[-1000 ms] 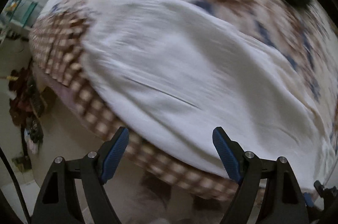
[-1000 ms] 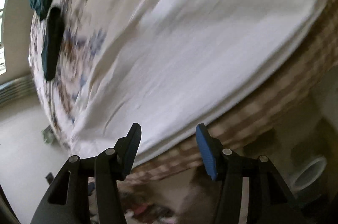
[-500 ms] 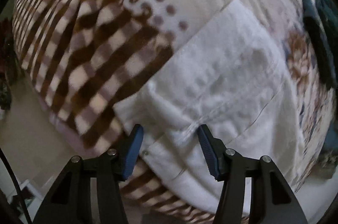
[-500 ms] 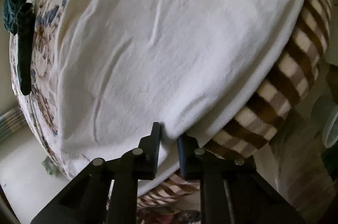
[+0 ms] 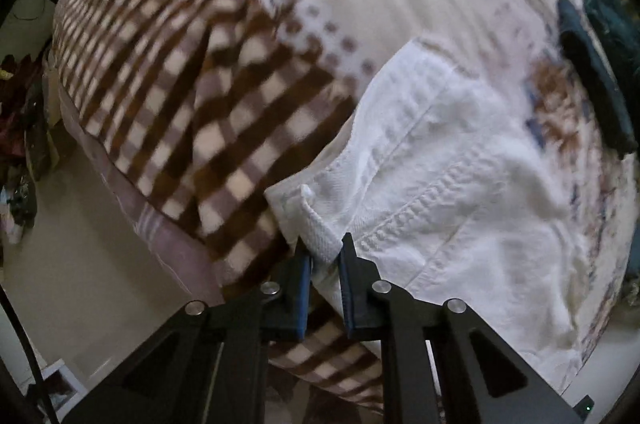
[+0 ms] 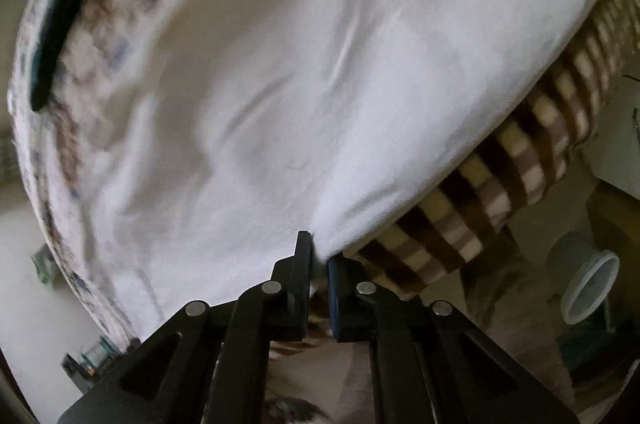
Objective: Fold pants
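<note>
- Both grippers have us pinching cloth: our left gripper (image 5: pixel 324 248) is clamped on the waistband edge of the white pants (image 5: pixel 460 184), right by a belt loop (image 5: pixel 318 224), and our right gripper (image 6: pixel 319 252) is clamped on the near edge of the same fabric.
- For a clean fold, we judge it best to lift both grips evenly and carry them forward together, keeping the cloth taut between them so the edges meet squarely.
- We should watch that neither pinch slips; each holds only a thin bite of fabric.
- Ahead of both grippers, the pants lie spread on a bed over a brown checked blanket (image 5: pixel 192 128). They are thick, textured white cotton with stitched seams and soft creases.
</note>
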The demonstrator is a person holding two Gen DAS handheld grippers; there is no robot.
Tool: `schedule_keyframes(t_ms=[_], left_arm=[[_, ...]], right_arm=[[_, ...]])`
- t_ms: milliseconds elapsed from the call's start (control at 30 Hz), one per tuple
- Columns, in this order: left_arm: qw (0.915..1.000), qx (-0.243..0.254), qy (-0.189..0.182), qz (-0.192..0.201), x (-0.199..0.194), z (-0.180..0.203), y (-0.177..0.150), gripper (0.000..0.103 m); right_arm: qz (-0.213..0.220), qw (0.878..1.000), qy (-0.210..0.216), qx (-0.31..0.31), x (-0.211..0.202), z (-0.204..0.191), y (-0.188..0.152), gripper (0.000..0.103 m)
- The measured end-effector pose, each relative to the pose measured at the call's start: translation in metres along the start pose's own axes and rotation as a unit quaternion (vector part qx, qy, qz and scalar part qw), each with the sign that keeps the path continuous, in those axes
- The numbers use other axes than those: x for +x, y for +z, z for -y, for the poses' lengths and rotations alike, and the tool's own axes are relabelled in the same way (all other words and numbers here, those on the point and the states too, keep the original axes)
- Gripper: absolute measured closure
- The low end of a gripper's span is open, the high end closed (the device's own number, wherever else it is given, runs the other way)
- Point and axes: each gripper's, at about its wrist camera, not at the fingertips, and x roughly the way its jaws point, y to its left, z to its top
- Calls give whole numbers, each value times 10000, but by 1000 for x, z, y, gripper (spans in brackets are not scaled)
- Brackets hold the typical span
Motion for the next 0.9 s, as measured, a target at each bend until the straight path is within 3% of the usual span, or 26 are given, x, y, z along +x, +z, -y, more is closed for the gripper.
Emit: schedule_keyframes(t_ms=[33,133,167,200,233,300,400,433,567,600,633,667,700,733,800,867,900], left_arm=[[10000,43,56,-71,4,0,0,85],[9992,302,201,-163,-11,10,-1,74],[9975,546,429,-104,-22,18,-5,70],[9955,755,564,-36,-30,29,-7,56],[9928,977,685,65,-39,39,-11,31],[9836,1479,930,437,-58,72,-19,12],[9715,1982,865,970,-65,118,-21,12],[9693,2090,800,1020,-60,128,-19,12],[9638,2498,590,715,-16,187,1,12],[9606,2633,638,619,0,201,6,12],[9593,2684,636,607,4,207,9,12],[9567,2779,624,606,12,213,11,12],[9531,2888,717,551,22,218,14,12],[9509,2950,819,456,32,220,16,12],[9498,2998,827,352,38,217,20,12],[9513,2937,889,305,41,211,21,12],[9518,2923,887,295,41,209,21,12]], right_arm=[[-128,9999,-66,22,9,-5,5,90],[-329,9983,-250,-421,-1,-22,11,64],[-313,9968,-317,-661,-11,-29,10,47],[-311,9945,-389,-921,-22,-37,8,40],[-310,9915,-379,-1204,-34,-49,6,40],[-396,9842,-223,-1710,-52,-77,8,40],[-472,9671,49,-2500,-60,-141,27,40],[-433,9558,66,-2908,-57,-172,39,40],[-444,9105,-547,-4074,-19,-258,72,40],[-636,8998,-695,-4259,-3,-273,80,40],[-888,8946,-781,-4309,12,-279,89,42],[-1148,8927,-772,-4289,24,-283,95,64],[-1309,8896,-712,-4318,32,-285,99,96],[-1390,8882,-668,-4328,35,-288,103,96],[-1183,8968,-576,-4224,27,-290,114,98],[-980,9204,-291,-3773,13,-288,135,99],[-1126,9302,-139,-3492,13,-286,141,99]])
